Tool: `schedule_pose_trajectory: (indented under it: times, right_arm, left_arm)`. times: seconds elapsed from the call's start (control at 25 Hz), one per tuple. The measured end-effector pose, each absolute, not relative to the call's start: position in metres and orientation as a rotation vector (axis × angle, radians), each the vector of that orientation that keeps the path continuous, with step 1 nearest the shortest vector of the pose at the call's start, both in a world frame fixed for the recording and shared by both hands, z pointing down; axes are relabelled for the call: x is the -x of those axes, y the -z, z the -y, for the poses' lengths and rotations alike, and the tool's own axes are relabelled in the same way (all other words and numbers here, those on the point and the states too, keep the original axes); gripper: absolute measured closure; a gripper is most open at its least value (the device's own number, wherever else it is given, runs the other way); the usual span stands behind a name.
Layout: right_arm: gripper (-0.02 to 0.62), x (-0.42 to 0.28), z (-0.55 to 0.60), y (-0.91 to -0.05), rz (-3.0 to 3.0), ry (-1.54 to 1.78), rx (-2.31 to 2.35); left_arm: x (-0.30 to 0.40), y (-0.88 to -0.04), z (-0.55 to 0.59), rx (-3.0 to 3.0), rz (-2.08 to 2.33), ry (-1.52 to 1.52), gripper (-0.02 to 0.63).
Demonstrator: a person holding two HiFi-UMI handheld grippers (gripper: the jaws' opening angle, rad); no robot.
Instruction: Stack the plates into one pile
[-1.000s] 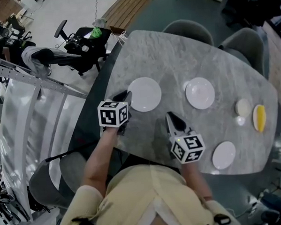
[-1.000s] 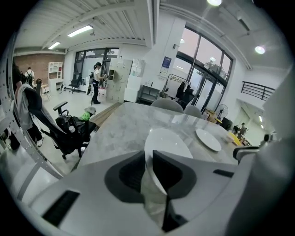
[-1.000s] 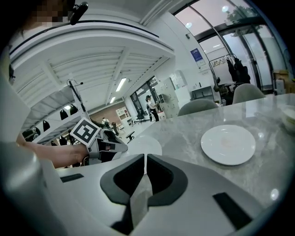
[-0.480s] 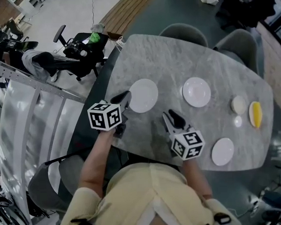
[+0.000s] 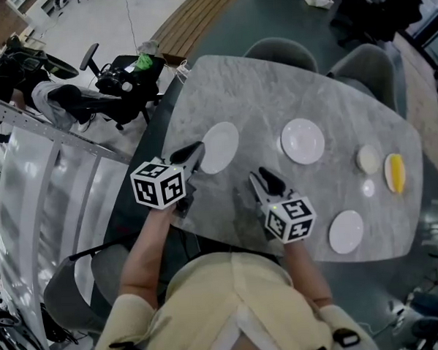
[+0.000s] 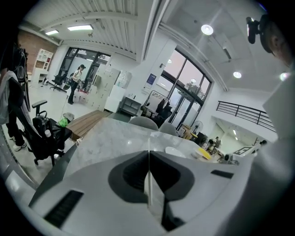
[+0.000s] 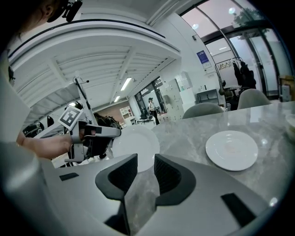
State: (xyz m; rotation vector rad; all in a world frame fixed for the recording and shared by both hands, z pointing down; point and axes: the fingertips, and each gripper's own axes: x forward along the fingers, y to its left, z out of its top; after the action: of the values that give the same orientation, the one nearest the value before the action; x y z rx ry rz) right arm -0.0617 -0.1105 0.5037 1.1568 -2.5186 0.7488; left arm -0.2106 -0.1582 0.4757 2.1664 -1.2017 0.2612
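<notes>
The left claw (image 5: pixel 195 154) is pressed together on the near rim of the left plate (image 5: pixel 219 147), which shows edge-on as a thin white line between its jaws. That plate is tilted, its face turned toward the right side of the desk (image 5: pixel 258 88). It looks to be clear of the top, near the left edge. The right claw (image 5: pixel 262 180) hangs over the near edge, just right of the left plate. Its jaws have just been opening; they stand spread with nothing between them.

The coming move turns on where the middle plate (image 5: pixel 302 140) lies. It is flat at mid-desk, to the right of the left claw, about as far from the near edge, and well apart from it. So the carry looks like a plain sideways run toward the right edge. The right claw sits close beside that path on the near-edge side, so the left plate likely has to pass beyond it. The right plate (image 5: pixel 346 231), by the near right corner, is nearer the right claw, which looks the better hand for it
</notes>
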Motion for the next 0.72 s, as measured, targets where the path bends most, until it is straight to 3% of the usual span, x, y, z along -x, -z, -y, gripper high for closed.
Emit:
schedule_pose_trajectory:
  times: [0.72]
  right_arm:
    - [0.469,0.097,0.146,-0.512,2.619,-0.905,-1.045]
  left_arm:
    - [0.224,-0.431,0.13,-2.259,1.033,-0.066,0.595]
